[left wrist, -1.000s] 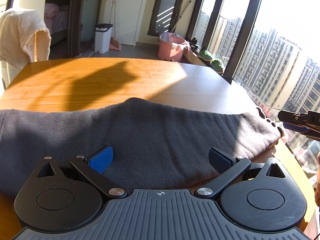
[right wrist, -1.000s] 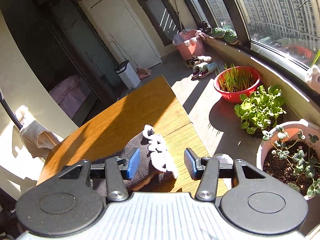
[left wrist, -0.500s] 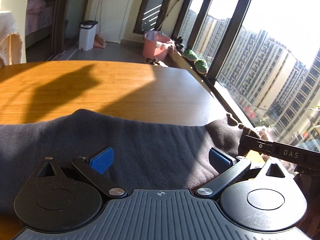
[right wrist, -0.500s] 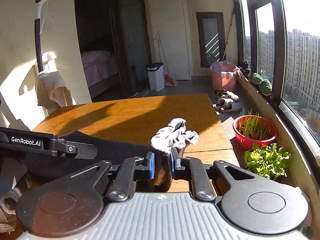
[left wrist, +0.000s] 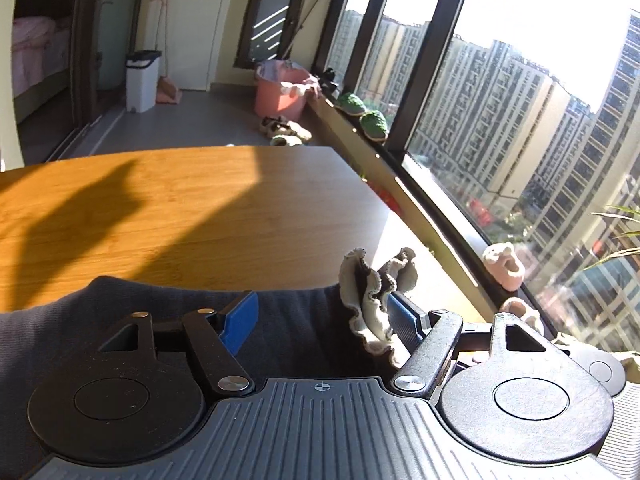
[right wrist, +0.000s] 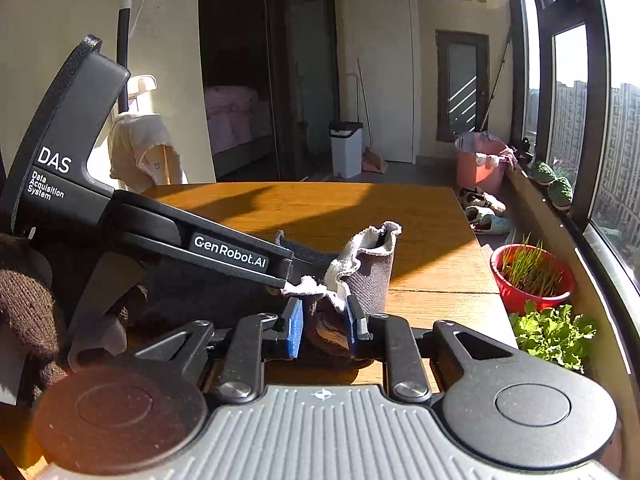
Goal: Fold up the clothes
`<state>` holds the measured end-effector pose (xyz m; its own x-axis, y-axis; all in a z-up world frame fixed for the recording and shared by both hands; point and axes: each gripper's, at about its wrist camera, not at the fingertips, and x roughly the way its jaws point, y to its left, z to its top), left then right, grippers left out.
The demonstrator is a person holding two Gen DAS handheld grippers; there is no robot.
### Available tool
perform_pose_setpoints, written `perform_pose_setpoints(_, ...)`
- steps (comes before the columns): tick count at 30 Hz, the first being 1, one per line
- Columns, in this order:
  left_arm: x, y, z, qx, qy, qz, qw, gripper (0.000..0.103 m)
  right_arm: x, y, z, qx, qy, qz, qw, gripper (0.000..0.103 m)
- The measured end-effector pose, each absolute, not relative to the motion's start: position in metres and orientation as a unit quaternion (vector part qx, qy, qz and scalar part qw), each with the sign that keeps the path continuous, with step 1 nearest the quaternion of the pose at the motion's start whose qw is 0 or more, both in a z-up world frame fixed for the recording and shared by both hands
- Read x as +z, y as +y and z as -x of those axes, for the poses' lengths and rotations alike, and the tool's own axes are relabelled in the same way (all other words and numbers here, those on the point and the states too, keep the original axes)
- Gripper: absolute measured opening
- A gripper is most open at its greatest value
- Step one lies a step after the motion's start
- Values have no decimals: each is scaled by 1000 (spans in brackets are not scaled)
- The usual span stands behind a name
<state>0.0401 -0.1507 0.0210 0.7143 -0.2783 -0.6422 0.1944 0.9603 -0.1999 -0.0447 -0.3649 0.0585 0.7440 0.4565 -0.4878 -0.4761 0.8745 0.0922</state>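
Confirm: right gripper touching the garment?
Touching. The right wrist view shows the right gripper with both blue pads pressed against the dark garment, bunched cloth filling the gap.

the left gripper (right wrist: 294, 276) reads "das data acquisition system" on its body and "genrobot.ai" on its arm

A dark grey knit garment (left wrist: 132, 312) lies spread along the near edge of the wooden table (left wrist: 168, 216). Its cuff end (right wrist: 360, 268), trimmed with a pale ruffled frill (left wrist: 372, 292), is bunched and standing upright near the table's right edge, raised off the wood, the fabric below it crumpled.
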Motion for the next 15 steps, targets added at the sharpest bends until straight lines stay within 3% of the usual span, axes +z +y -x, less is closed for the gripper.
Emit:
perform_pose_setpoints(5,-1,-148,-47,-107,374,39,920,68,52,-402,28,191,278,-43,940,36)
perform_pose_setpoints(13,-1,-140,-42,-117,369,49,921,69,25,-432,7,140,334,-150,920,36)
perform_pose_setpoints(15,-1,-138,-42,-119,369,54,920,69,24,-430,2,163,339,-159,913,31)
